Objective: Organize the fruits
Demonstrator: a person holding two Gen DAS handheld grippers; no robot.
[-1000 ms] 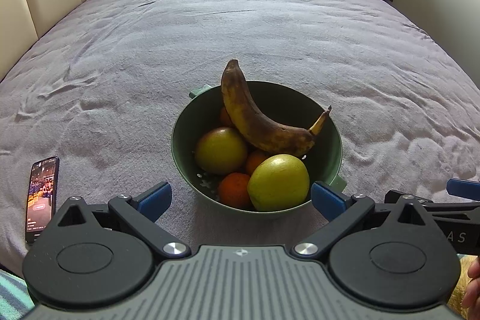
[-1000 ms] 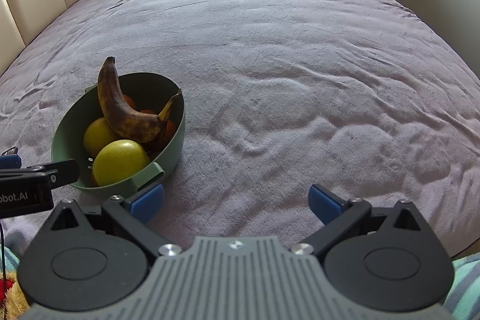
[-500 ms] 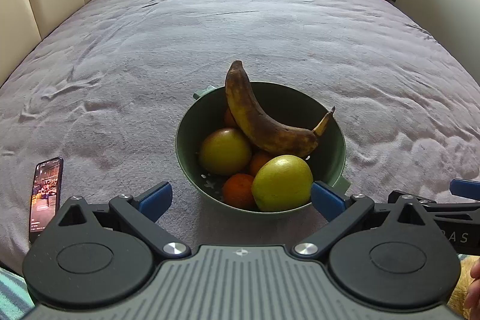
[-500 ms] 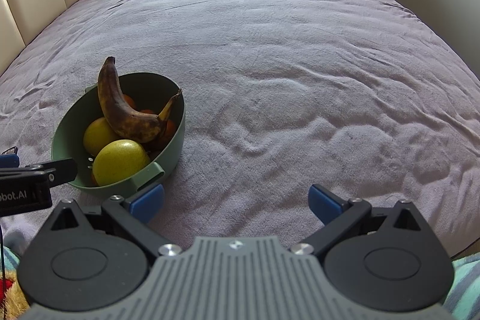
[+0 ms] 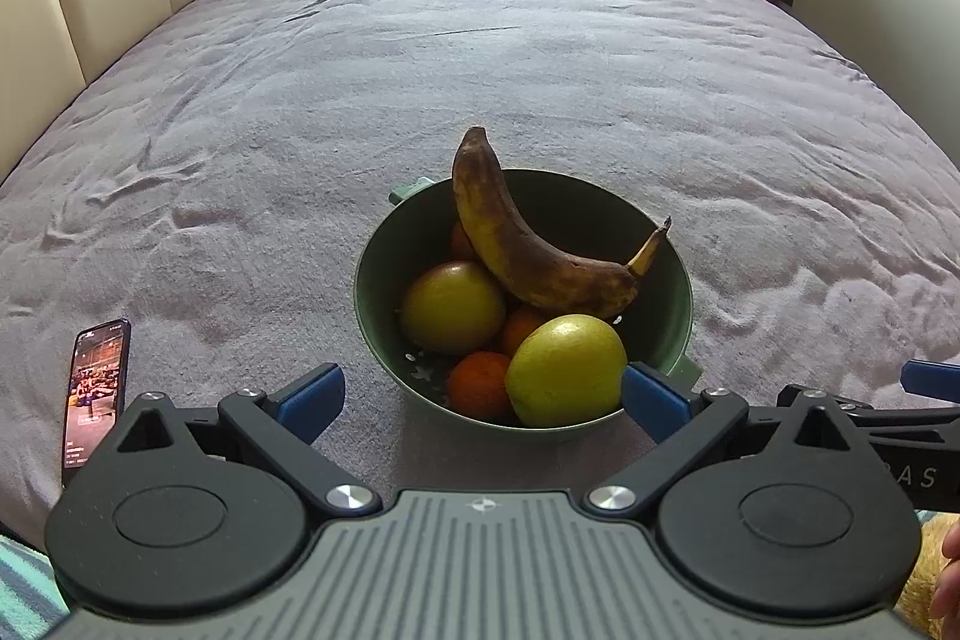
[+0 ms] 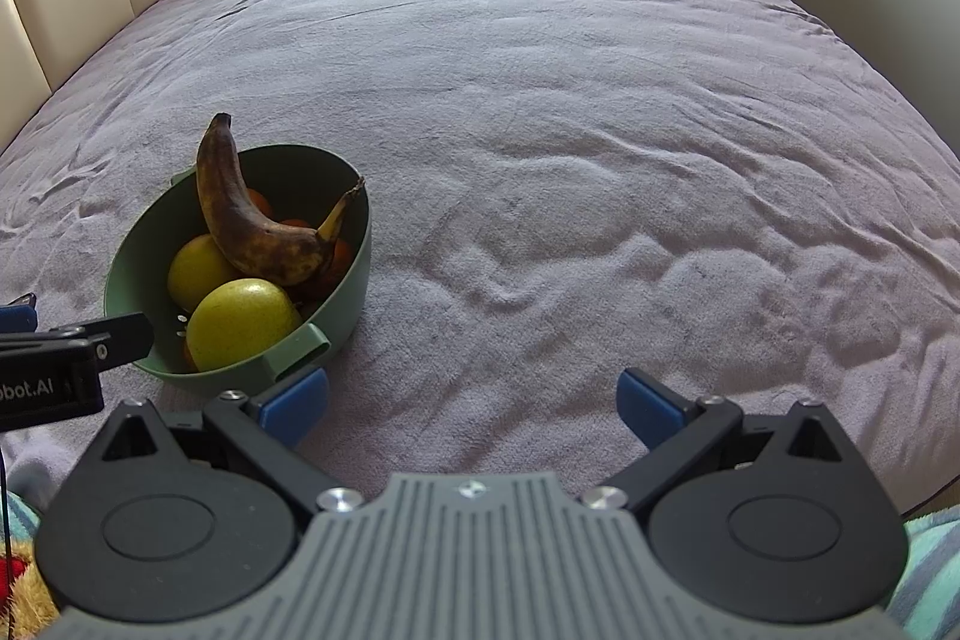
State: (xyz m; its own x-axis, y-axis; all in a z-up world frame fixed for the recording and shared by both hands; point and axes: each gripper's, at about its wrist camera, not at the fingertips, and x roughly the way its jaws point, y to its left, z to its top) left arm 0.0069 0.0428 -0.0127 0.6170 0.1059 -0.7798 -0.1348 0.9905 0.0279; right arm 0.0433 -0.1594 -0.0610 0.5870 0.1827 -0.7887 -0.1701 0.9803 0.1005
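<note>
Counted in one green bowl (image 5: 681, 280) at centre frame of the left wrist view, on the bed (image 5: 480, 70): one browned banana (image 5: 528, 250), two yellow-green apples (image 5: 564, 370), three oranges (image 5: 480, 382) at least partly visible. One phone (image 5: 96, 394) at lower left, well apart from the bowl. Left tool (image 5: 483, 394): released, jaws wide, just short of the bowl's near rim. Right tool (image 6: 471, 403): released, empty, over bare bedding at lower centre, bowl to its left.
</note>
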